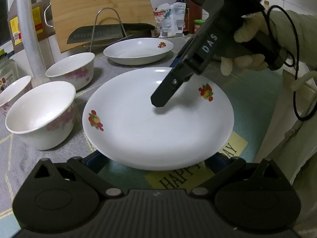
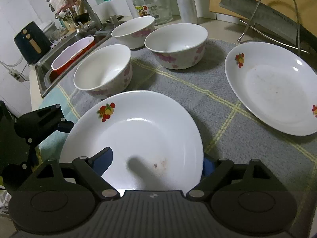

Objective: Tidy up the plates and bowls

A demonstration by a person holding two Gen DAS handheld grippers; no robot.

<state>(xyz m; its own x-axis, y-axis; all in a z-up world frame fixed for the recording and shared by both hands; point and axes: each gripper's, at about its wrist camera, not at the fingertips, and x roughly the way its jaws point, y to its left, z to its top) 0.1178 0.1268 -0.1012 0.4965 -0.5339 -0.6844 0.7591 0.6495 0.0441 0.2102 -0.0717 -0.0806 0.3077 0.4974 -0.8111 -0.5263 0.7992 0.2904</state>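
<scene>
A white plate (image 1: 158, 129) (image 2: 138, 134) with red fruit prints sits between both grippers. Its near edge lies over the fingers of my left gripper (image 1: 156, 156) (image 2: 51, 141), whose jaws stand wide apart; only their blue pads (image 1: 93, 156) peek out and the tips are hidden. My right gripper (image 2: 156, 158) straddles the opposite rim, open. One finger (image 1: 168, 85) hovers just above the plate's inside and casts a shadow; the other goes under the rim. A second fruit plate (image 1: 138, 51) (image 2: 277, 91) lies flat farther back. Three white bowls with pink flowers (image 1: 39, 117) (image 1: 71, 69) (image 2: 132, 29) stand upright beside the plates.
A grey checked mat (image 2: 227, 103) covers the counter. A cleaver on a wire rack (image 1: 103, 31) and a bamboo board (image 1: 95, 6) stand behind the far plate. A sink (image 2: 59, 55), a glass jar (image 2: 152, 6) and bottles line the back. A gloved hand (image 1: 247, 45) holds the right gripper.
</scene>
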